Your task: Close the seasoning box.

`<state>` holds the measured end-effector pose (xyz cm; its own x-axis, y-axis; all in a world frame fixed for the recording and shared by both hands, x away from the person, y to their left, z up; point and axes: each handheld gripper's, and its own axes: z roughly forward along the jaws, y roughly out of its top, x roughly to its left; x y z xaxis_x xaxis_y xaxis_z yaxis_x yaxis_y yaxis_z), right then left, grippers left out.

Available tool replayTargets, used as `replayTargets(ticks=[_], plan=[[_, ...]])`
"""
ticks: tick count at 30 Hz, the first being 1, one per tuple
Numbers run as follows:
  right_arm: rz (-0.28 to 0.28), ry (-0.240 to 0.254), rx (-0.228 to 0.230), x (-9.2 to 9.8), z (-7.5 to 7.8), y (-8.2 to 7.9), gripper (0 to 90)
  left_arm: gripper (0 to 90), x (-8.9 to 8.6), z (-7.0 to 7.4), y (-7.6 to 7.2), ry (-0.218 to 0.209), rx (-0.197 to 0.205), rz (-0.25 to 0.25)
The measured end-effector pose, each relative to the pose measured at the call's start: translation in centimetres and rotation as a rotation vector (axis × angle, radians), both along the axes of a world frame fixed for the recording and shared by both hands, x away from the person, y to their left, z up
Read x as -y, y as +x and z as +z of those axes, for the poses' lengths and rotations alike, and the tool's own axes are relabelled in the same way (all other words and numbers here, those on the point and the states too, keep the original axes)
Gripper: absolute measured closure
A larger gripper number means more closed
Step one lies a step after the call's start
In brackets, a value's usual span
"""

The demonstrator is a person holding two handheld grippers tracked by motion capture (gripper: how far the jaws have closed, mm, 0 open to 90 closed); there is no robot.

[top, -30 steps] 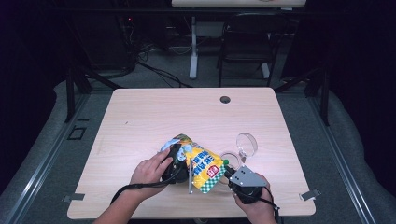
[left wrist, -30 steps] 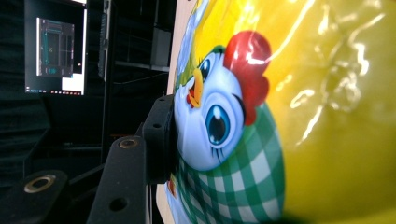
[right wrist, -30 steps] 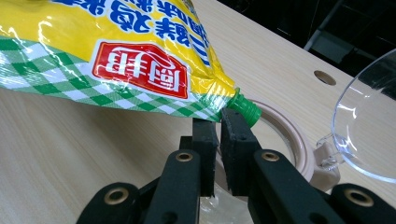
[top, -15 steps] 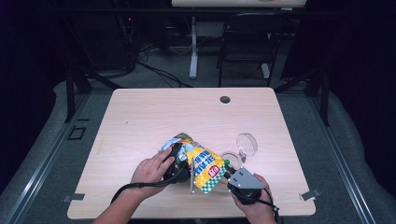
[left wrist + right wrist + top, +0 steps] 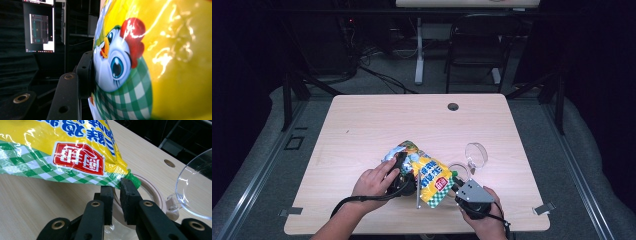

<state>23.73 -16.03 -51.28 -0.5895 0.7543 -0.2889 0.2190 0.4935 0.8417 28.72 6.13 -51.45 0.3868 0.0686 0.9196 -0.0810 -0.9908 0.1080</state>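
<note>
Snack bag (image 5: 424, 172) lies near front middle of table (image 5: 362, 125), between your two grippers. Bag soft, puffy, light, shiny, so slippery. Hold flat sealed edge, not fat middle; squeeze gently.

Left gripper (image 5: 401, 172) clamped on bag's side, pad (image 5: 86, 75) pressing it.

Right gripper (image 5: 117, 195) at bag's green corner (image 5: 131, 180): jaws just opened little, narrow gap, corner not pinched.

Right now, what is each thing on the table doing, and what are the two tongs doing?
Yellow crinkly snack bag with green checks: lifted at a tilt off the table.
Clear plastic jar with its hinged lid: lid flipped open, lying on the light wooden table.
Left tongs: squeezing the bag's upper part.
Right tongs: jaws just been opening, narrow gap, at the bag's corner.
</note>
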Motion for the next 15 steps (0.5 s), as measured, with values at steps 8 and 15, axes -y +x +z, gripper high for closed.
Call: replayTargets(ticks=[8,15], plan=[[-0.003,0.005,-0.008,0.05,-0.14,0.04,80.6,55.1,0.11,-0.04,-0.12,0.018,0.021,0.001],[-0.002,0.014,-0.011,0.04,-0.2,0.07,80.6,55.1,0.2,0.15,-0.18,0.038,0.038,-0.001]])
